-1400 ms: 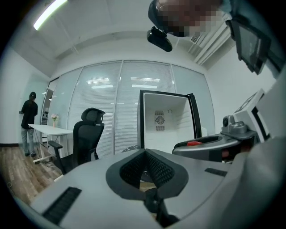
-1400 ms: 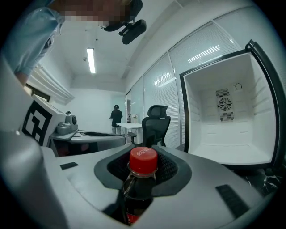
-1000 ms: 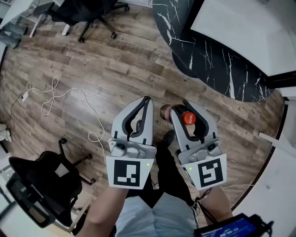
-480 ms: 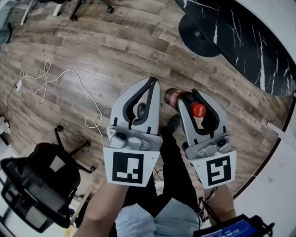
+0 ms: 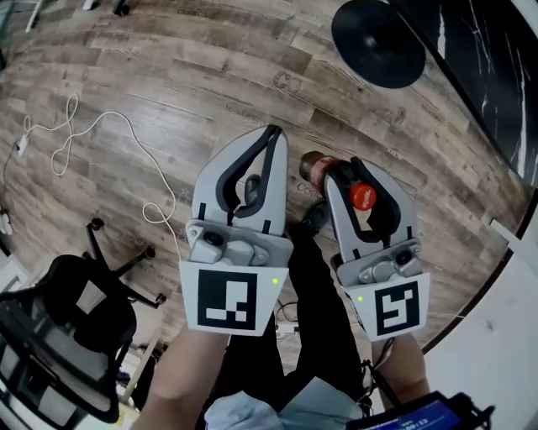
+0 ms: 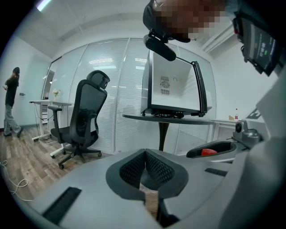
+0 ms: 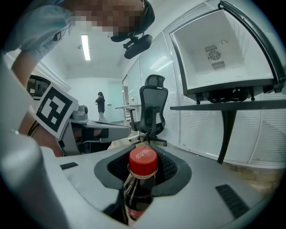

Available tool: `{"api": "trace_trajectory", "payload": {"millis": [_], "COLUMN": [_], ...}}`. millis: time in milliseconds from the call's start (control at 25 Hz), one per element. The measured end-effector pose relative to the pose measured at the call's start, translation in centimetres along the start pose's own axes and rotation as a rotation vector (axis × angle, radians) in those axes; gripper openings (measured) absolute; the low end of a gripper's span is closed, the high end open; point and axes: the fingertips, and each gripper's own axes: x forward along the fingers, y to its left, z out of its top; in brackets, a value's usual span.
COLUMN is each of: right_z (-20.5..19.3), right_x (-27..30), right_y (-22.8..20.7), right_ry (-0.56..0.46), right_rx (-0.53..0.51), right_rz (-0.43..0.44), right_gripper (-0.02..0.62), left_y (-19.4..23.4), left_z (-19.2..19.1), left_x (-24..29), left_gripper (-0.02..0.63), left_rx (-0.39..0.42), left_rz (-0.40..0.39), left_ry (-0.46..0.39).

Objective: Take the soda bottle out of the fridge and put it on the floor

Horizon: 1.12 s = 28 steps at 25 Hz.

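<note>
Soda bottle [image 7: 140,185] held in right hand-held gripper [image 5: 354,170], angled slightly down; left hand-held gripper [image 5: 271,134] closed, apparently empty.

Over the last second the left gripper [image 5: 271,133] and right gripper [image 5: 354,168] both sank toward the floor [image 5: 210,76]. Its planks showed larger and closer in the head view. The bottle [image 5: 314,165] went down with the right gripper, and its red cap [image 5: 362,196] sat slightly higher in that view.

The head view swung too. A round black table base [image 5: 378,42] came into sight at the top. The marble tabletop [image 5: 496,67] slid off to the top right corner. The far chair [image 5: 123,7] all but left past the top edge. The white cable [image 5: 101,126] drifted up and left. The near chair [image 5: 59,336] grew larger at bottom left.
</note>
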Motion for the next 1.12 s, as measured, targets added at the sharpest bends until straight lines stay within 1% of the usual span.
{"api": "trace_trajectory", "payload": {"millis": [200, 440, 800, 1120], "right_z": [-3.6, -7.3, -13.9, -19.1], "right_x": [1.5, 3.5, 5.7, 7.1], "right_y": [-0.7, -0.8, -1.5, -2.3], "right_ry": [0.014, 0.036, 0.096, 0.123], "right_rx": [0.000, -0.005, 0.008, 0.008], "right_rz": [-0.006, 0.003, 0.026, 0.018], "right_gripper": [0.124, 0.124, 0.124, 0.124], "left_y": [0.2, 1.8, 2.6, 3.0], "left_z": [-3.5, -6.4, -12.6, -16.9], "left_x": [1.2, 2.3, 4.0, 5.1], "left_gripper": [0.015, 0.015, 0.017, 0.017], "left_rx": [-0.006, -0.021, -0.019, -0.025], "left_rz": [-0.023, 0.008, 0.001, 0.003], "left_ry": [0.016, -0.010, 0.031, 0.046]}}
